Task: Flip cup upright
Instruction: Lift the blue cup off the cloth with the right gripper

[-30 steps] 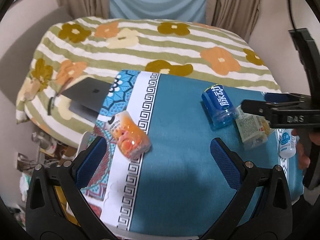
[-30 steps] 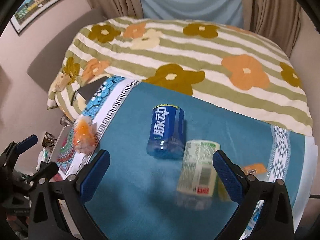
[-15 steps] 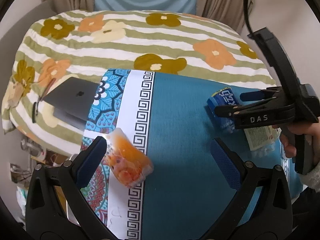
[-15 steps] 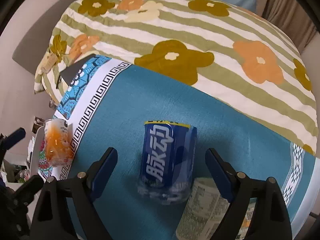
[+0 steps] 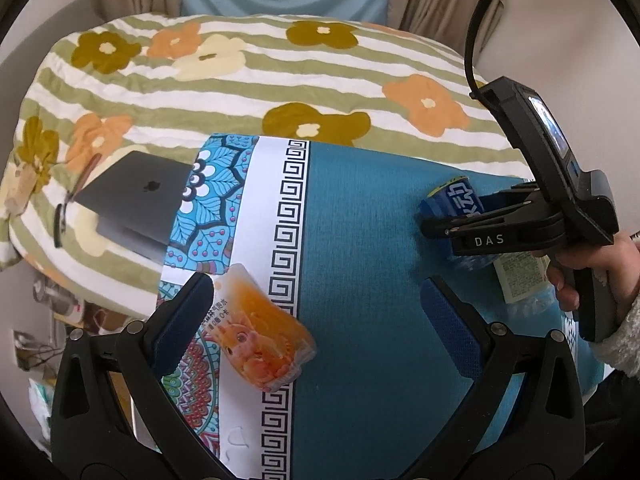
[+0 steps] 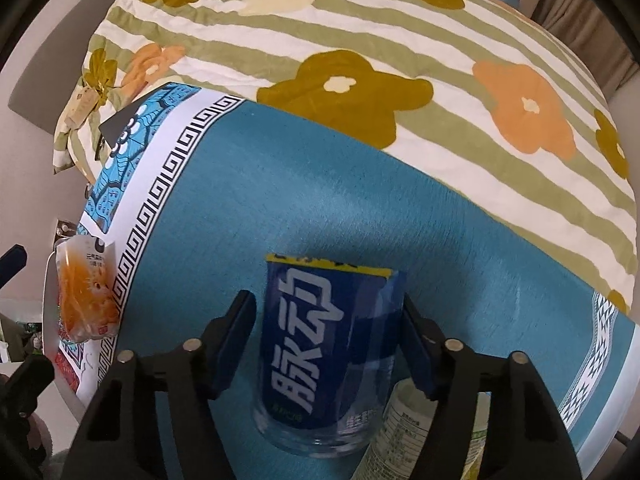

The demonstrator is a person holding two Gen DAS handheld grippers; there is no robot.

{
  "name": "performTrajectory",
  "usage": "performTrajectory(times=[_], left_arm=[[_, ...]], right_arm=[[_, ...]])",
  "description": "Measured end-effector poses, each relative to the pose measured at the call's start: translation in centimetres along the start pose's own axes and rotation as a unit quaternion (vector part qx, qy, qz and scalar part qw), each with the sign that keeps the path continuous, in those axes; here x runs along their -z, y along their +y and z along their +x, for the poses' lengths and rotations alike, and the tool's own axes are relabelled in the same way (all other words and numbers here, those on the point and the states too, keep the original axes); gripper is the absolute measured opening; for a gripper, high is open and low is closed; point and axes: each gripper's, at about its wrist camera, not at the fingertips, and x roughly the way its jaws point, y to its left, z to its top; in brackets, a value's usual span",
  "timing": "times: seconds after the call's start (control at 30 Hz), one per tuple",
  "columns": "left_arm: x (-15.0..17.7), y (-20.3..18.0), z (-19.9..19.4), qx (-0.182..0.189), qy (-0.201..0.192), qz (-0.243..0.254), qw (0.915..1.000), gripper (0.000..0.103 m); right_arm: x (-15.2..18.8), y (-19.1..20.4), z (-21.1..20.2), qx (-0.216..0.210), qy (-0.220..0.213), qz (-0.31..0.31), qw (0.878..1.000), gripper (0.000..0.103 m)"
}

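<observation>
A blue cup (image 6: 324,356) with white characters and a clear thick base lies on its side on the blue tablecloth (image 6: 320,208), base toward the camera. My right gripper (image 6: 326,336) straddles it; its pads sit close to both sides and a small gap shows on the left. In the left wrist view the cup (image 5: 452,200) is partly hidden behind the right gripper (image 5: 448,216). My left gripper (image 5: 316,312) is open and empty above the cloth, near an orange snack pouch (image 5: 260,340).
A clear cup with a white-green label (image 6: 404,440) lies beside the blue cup. A grey laptop (image 5: 136,200) rests on the flowered bedspread (image 5: 280,80) at the left. The orange pouch (image 6: 86,292) lies at the table's left edge.
My right gripper has moved forward and down around the blue cup and its jaws have narrowed. The left gripper has pulled back and left a little.
</observation>
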Motion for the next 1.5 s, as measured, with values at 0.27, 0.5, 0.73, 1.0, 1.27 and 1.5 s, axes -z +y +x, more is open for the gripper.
performTrajectory(times=[0.27, 0.5, 0.73, 1.0, 1.27, 1.5], left_arm=[[0.2, 0.3, -0.2, 0.001, 0.0, -0.002, 1.0, 0.103], [1.0, 0.2, -1.5, -0.013, -0.008, -0.006, 0.9999, 0.103], [2.8, -0.5, -4.7, -0.037, -0.026, -0.021, 0.9988, 0.103], [6.1, -1.8, -6.4, -0.05, -0.017, -0.031, 0.9981, 0.103], [8.1, -2.1, -5.5, -0.04, 0.005, -0.029, 0.9988, 0.103], [9.6, -1.9, -3.5, -0.028, 0.038, -0.024, 0.9986, 0.103]], right_arm=[[0.2, 0.4, -0.5, -0.009, -0.008, 0.006, 1.0, 0.055], [1.1, 1.7, -2.3, -0.029, -0.028, 0.015, 0.999, 0.055], [4.8, 3.1, -5.8, -0.062, -0.047, 0.035, 0.996, 0.055], [11.6, 2.5, -8.0, -0.071, -0.056, 0.116, 0.989, 0.055], [16.2, 2.6, -6.5, -0.063, -0.042, 0.184, 0.98, 0.055], [18.2, 3.2, -4.5, -0.045, -0.049, 0.198, 0.978, 0.055]])
